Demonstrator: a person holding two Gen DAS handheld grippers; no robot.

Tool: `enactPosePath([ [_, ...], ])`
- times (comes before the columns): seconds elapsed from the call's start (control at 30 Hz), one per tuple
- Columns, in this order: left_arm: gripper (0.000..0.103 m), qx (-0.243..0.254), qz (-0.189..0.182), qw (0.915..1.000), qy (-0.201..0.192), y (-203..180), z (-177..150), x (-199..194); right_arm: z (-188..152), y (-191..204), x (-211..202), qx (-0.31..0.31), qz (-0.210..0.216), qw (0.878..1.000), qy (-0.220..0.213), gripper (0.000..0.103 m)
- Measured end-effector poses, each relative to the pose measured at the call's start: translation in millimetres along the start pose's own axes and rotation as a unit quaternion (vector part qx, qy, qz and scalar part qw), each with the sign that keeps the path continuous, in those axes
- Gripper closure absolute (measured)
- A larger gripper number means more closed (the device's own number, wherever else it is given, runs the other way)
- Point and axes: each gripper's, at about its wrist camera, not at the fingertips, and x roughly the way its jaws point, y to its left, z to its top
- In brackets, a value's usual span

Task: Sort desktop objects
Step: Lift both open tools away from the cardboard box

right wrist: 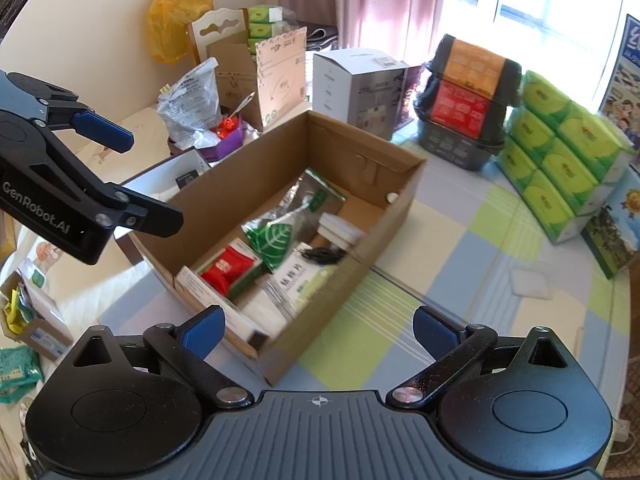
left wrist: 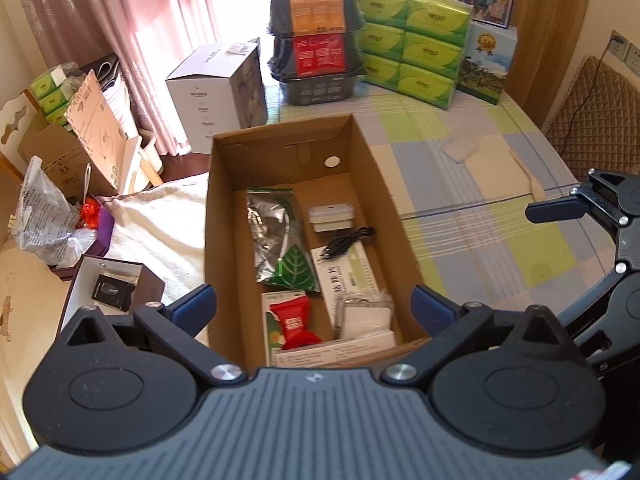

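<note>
My left claw [left wrist: 314, 306] spread wide, empty, above near end of box [left wrist: 224, 208]. Right claw [right wrist: 318, 334] also spread, empty. Red packet [left wrist: 292, 322] in box, near end: light, crinkly, soft; I'd pinch across middle. Counter [left wrist: 480, 216] nearly bare.

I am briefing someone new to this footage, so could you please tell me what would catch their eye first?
The open brown cardboard box in the middle of the checked tablecloth draws the eye, with a bright red sachet and a green leaf-print foil pouch inside. Behind it stands a stack of lime-green tissue packs. Both the left tongs and the right tongs are open and empty.
</note>
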Motion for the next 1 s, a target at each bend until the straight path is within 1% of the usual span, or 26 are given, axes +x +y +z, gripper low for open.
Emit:
enactPosePath([
  [0.23,0.001,0.032,-0.014,0.9994,-0.003,-41,-1,-7,-23,-27,-25,0.008,-0.024,1.0,0.004,0.004],
  [0.53,0.001,0.063,-0.035,0.9974,-0.009,-93,9,-5,-61,-70,-49,0.03,-0.055,0.998,0.014,0.003],
  [0.83,0.001,0.089,-0.065,0.9939,-0.003,-151,17,19,-110,-128,-62,0.076,-0.089,0.992,0.041,0.002],
  [1.0,0.001,0.094,-0.079,0.9925,-0.001,-179,22,35,-133,-157,-65,0.1,-0.104,0.988,0.052,0.002],
])
